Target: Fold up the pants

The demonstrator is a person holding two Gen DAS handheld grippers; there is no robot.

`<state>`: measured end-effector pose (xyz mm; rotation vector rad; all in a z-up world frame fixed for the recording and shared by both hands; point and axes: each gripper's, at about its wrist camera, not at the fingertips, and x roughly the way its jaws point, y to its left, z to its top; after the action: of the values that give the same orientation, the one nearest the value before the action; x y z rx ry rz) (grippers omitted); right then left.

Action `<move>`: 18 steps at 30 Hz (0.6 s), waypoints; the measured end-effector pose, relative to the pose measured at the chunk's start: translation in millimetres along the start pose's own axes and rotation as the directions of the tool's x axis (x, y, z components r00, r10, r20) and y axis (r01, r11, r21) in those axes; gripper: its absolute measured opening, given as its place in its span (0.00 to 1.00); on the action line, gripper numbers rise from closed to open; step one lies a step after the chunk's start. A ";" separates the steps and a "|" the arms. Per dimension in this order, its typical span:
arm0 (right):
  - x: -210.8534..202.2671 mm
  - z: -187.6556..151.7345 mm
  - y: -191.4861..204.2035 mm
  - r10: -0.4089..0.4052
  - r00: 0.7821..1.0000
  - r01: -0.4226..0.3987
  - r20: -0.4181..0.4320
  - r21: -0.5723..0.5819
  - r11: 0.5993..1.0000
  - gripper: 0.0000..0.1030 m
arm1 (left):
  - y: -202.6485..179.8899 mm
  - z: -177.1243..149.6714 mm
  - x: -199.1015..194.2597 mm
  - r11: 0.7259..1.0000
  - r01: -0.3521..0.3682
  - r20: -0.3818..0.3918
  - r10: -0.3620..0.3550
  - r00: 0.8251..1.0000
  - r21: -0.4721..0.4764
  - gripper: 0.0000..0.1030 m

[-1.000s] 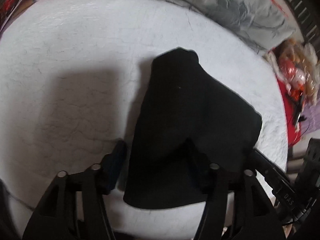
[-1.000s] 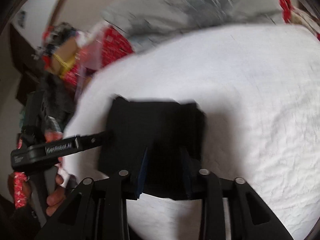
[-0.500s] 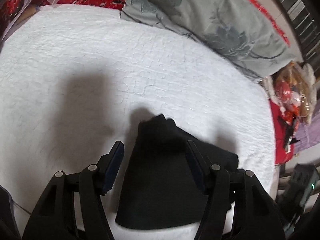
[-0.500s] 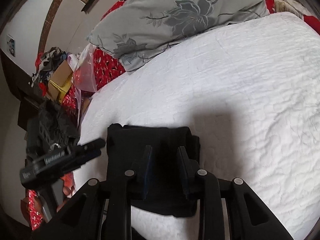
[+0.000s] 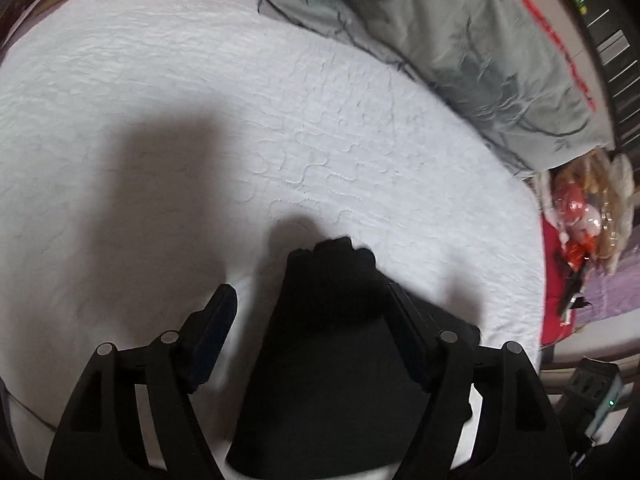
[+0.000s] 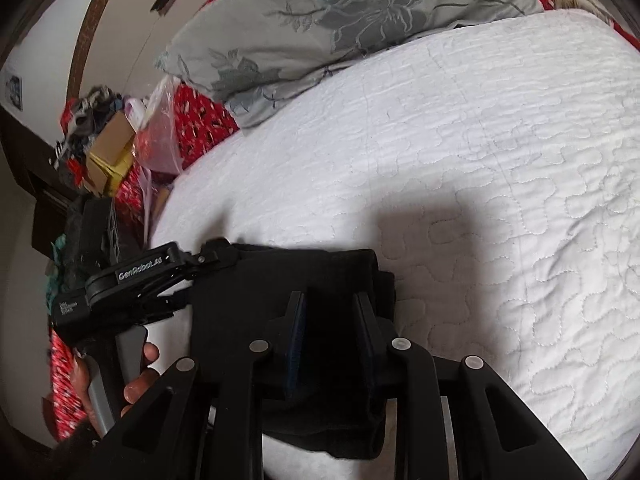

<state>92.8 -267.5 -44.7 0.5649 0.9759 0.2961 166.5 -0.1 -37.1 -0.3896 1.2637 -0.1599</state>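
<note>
The black pants lie folded into a compact bundle near the front edge of the white quilted bed. My left gripper is open, its fingers wide apart with the bundle's corner lying between them. In the right wrist view the pants lie under my right gripper, whose fingers stand a narrow gap apart over the dark cloth; whether they pinch it is hidden. The left gripper shows there at the bundle's left edge, held by a hand.
A grey floral pillow lies at the bed's far side, also in the right wrist view. Red patterned bedding, a plastic bag and cardboard boxes crowd the bed's left side. Toys and bags sit off the right edge.
Both grippers have drawn back and up from the bundle, which now sits lower and smaller in both views. The left gripper's jaws stay wide.
</note>
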 end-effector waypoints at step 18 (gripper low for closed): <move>-58.3 -20.3 7.8 -0.114 0.991 0.114 0.070 0.016 0.993 0.75 | 0.5 -70.7 -41.5 0.988 -0.097 0.151 0.079 0.985 0.116 0.73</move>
<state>44.5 -282.6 -8.4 0.5247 0.9380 0.1675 86.9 0.1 -17.7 -0.2340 1.1182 -0.1304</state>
